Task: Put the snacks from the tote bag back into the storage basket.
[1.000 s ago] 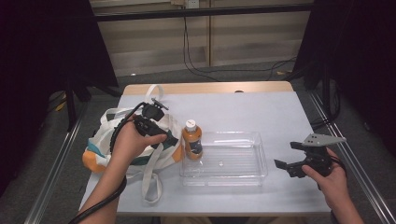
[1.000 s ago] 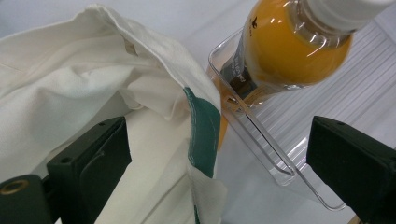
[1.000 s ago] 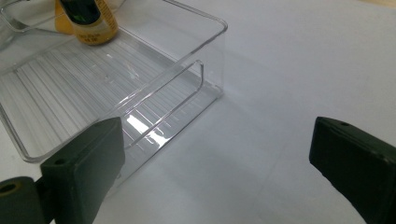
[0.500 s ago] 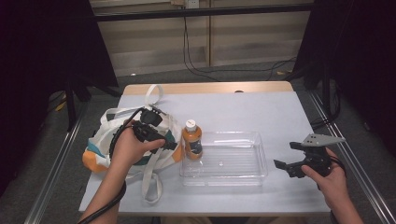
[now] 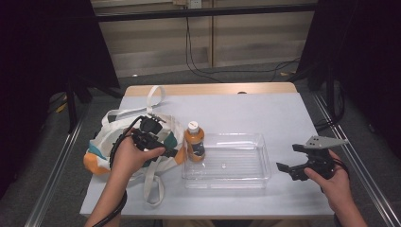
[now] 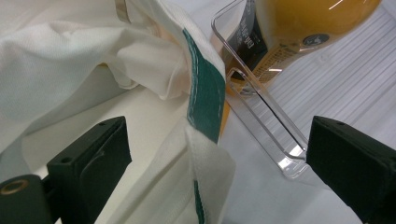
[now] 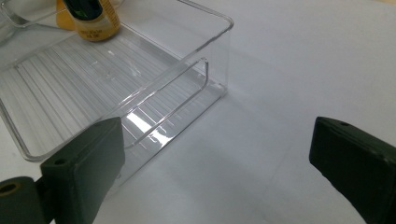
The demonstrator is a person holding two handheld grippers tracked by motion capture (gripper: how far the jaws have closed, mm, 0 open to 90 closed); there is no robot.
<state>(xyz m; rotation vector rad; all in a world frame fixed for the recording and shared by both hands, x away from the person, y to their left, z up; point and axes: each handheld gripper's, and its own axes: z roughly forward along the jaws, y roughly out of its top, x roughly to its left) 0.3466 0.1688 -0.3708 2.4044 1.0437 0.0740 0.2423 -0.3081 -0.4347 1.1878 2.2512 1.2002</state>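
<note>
The pale grey tabletop (image 5: 265, 113) carries everything. At its left lies a slumped white canvas tote bag (image 5: 106, 142) with teal and orange patches, its straps trailing toward the near edge. Just right of the bag, at the middle, sits a clear plastic tray (image 5: 236, 163) with a ribbed floor. An amber drink bottle (image 5: 194, 140) with a white cap stands upright in the tray's left end.

The left gripper (image 6: 210, 154) hovers over the bag's right edge, fingers released and spread wide, with a teal-striped fold of fabric (image 6: 203, 93) between them but not pinched. The right gripper (image 5: 289, 166) rests near the tray's right end, fingers likewise released and holding nothing.

The step in hand looks like taking hold of the bag, perhaps to open it and reach whatever else it holds. The next move would call for lowering the left fingers around that fold and clenching on cloth alone, clear of the tray wall beside it.

The bag's contents are hidden by its folds. The bottle's label is too blurred to read, and its top is cut off in both gripper views.
</note>
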